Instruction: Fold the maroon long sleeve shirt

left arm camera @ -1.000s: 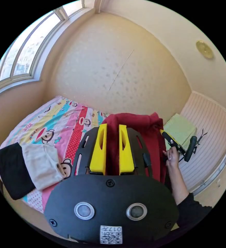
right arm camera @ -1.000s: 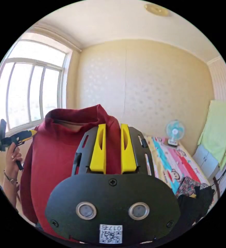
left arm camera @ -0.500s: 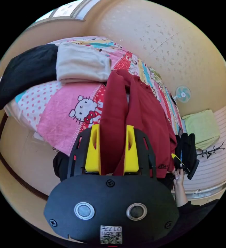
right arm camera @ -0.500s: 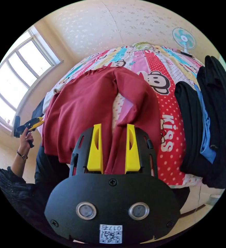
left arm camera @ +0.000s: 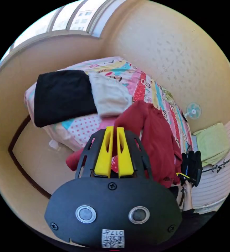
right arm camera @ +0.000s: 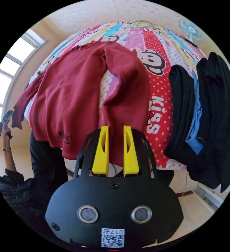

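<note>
Across cartoon-print bed [right arm camera: 157,47], maroon long sleeve shirt [right arm camera: 67,86] is spread, hem at near edge, one sleeve hanging off. Laying-out step judged nearly done; sleeves need folding inward next. Left gripper [left arm camera: 111,151] nearly closed, nothing clamped. Right gripper [right arm camera: 115,149] parted, empty.

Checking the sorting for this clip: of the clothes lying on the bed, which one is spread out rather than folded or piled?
The maroon long sleeve shirt. It lies opened out across the cartoon bedspread, while the black pile, the black folded garment and the beige folded garment are compact.
</note>
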Motion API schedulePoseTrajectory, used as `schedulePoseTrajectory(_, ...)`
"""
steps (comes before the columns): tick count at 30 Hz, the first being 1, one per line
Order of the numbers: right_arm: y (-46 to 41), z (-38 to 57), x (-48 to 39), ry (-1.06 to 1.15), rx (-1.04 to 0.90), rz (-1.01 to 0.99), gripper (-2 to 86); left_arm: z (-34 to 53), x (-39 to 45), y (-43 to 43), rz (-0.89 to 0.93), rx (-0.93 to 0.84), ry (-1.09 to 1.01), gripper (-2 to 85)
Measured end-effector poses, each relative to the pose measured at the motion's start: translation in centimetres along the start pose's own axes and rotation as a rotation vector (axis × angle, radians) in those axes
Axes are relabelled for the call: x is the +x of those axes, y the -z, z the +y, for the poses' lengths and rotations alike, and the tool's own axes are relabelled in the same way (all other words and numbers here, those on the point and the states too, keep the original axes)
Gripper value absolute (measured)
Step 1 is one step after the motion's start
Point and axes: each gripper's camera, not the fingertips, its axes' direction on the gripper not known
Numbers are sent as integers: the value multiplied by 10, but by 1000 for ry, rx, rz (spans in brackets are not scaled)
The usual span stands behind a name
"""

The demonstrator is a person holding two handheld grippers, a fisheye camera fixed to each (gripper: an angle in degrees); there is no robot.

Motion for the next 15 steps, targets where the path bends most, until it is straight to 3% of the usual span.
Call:
schedulePoseTrajectory(3, 36, -16, 26, -45, 42, 292, 101, -19, -65, 52, 81, 116, 209, 49)
schedulePoseTrajectory(6, 97, -9, 56, -223, 201, 474, 108, -8, -85, 72, 170, 149, 196, 72)
schedulePoseTrajectory(8, 132, 17, 71, -332, 354, 234, 127, 0, -76, 56, 202, 61, 130, 91)
schedulePoseTrajectory(10, 128, 33, 72, -303, 399, -50, 141, 10, -57, 22, 280, -96, 44, 99)
schedulePoseTrajectory(13, 72, 38, 57, -233, 249, -322, 159, 29, -10, -26, 340, -283, -120, 113)
schedulePoseTrajectory(15, 29, 37, 44, -206, 83, -361, 158, 38, 14, -55, 315, -362, -149, 131)
